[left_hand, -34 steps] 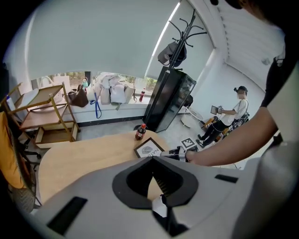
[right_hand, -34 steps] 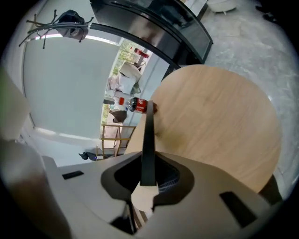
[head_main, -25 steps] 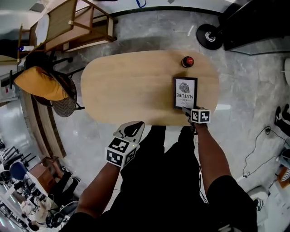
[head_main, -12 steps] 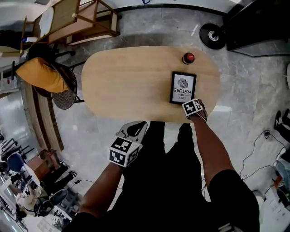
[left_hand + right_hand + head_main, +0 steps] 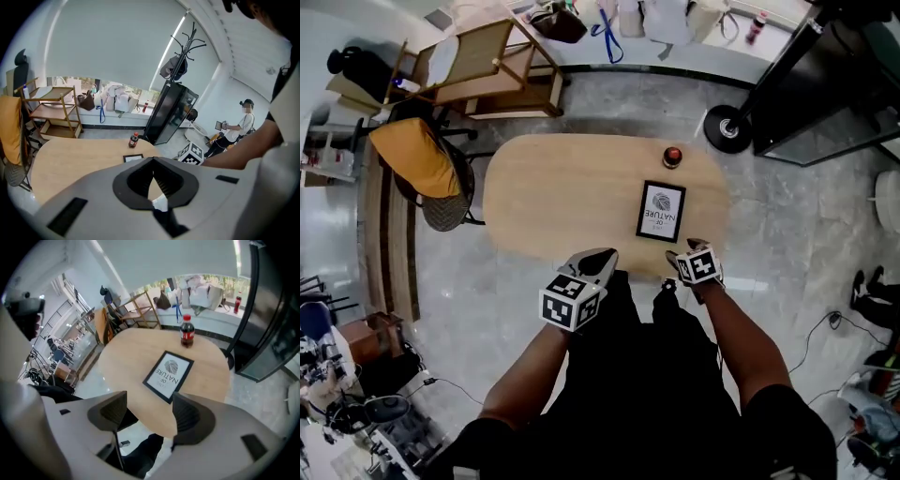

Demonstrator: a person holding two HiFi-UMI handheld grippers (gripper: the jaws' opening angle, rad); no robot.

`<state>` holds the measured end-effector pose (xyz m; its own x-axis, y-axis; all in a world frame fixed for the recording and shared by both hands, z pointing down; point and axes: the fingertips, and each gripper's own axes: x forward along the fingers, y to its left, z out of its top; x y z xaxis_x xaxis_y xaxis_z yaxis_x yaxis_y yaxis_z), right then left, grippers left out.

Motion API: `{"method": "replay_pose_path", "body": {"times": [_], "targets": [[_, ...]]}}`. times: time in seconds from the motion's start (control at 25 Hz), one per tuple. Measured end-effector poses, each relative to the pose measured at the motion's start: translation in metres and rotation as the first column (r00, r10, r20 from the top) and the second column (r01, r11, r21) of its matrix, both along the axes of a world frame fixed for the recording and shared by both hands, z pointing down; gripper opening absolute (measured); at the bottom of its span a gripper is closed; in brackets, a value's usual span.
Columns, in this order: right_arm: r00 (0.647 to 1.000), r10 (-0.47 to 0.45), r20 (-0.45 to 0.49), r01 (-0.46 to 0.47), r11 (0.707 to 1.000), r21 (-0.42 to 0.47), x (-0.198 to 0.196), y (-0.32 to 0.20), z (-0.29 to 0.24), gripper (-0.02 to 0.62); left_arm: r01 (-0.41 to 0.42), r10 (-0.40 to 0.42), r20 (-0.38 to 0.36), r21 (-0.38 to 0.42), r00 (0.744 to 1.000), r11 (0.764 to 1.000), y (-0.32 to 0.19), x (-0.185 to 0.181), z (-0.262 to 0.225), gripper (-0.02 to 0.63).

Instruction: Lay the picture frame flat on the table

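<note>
The black picture frame (image 5: pixel 661 211) with a white print lies flat on the oval wooden table (image 5: pixel 562 187), right of centre. It also shows in the right gripper view (image 5: pixel 168 376) and, small, in the left gripper view (image 5: pixel 133 158). My right gripper (image 5: pixel 689 248) hangs just off the table's near edge, short of the frame; its jaws (image 5: pixel 150 411) stand open with nothing between them. My left gripper (image 5: pixel 602 257) is also off the near edge, left of the frame, and its jaws (image 5: pixel 152 160) are shut on nothing.
A cola bottle (image 5: pixel 673 156) with a red cap stands beyond the frame near the far edge. A chair draped in orange cloth (image 5: pixel 417 159) and a wooden rack (image 5: pixel 483 66) stand to the left. A black stand base (image 5: pixel 729 128) is far right. A person (image 5: pixel 241 126) stands farther off.
The right gripper has drawn back from the frame's near edge to beyond the table edge. The left gripper has shifted slightly toward the table. The frame stays flat.
</note>
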<state>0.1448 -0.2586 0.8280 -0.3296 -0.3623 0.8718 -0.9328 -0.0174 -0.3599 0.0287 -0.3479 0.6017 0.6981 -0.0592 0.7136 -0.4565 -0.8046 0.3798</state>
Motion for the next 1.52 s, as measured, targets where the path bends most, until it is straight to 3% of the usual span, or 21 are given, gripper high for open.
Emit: {"method": "replay_pose_path", "body": {"times": [0.2,0.28,0.36,0.44,0.56,0.64,0.96,1.2,1.52], "targets": [[0.995,0.069,0.070,-0.083,0.974,0.212,0.008,0.007,-0.097,0.274,0.092,-0.088,-0.066,0.056,0.994,0.994,0.021,-0.002,-0.032,0.005],[0.992,0.072,0.102,-0.098,0.957,0.274,0.011,0.009,-0.132,0.218,0.121,-0.112,-0.101,0.082,0.989,0.989,0.029,-0.002,-0.049,0.005],[0.986,0.064,0.153,-0.111,0.941,0.320,0.012,0.008,-0.164,0.116,0.136,-0.122,-0.130,0.104,0.984,0.985,0.035,-0.003,-0.066,0.005],[0.975,0.056,0.216,-0.132,0.925,0.357,0.005,0.010,-0.195,0.034,0.135,-0.117,-0.152,0.115,0.981,0.984,0.045,-0.007,-0.080,0.005],[0.940,0.056,0.336,-0.199,0.890,0.410,-0.020,0.023,-0.241,0.010,0.099,-0.077,-0.161,0.131,0.984,0.986,0.067,-0.026,-0.098,0.005],[0.930,0.048,0.366,-0.223,0.862,0.456,-0.037,0.031,-0.267,0.004,0.082,-0.059,-0.158,0.143,0.986,0.986,0.076,-0.042,-0.104,0.005],[0.973,0.055,0.226,-0.177,0.803,0.569,-0.094,0.031,-0.319,0.002,0.032,0.002,-0.182,0.184,0.983,0.982,0.074,-0.091,-0.124,0.005],[0.970,0.137,0.203,-0.234,0.762,0.604,-0.146,0.049,-0.340,0.002,-0.097,0.129,-0.188,0.173,0.974,0.980,0.081,-0.122,-0.119,0.005],[0.942,0.303,0.147,-0.330,0.745,0.579,-0.176,0.109,-0.331,0.002,-0.261,0.284,-0.176,0.143,0.943,0.955,0.107,-0.131,-0.105,0.005]]}}
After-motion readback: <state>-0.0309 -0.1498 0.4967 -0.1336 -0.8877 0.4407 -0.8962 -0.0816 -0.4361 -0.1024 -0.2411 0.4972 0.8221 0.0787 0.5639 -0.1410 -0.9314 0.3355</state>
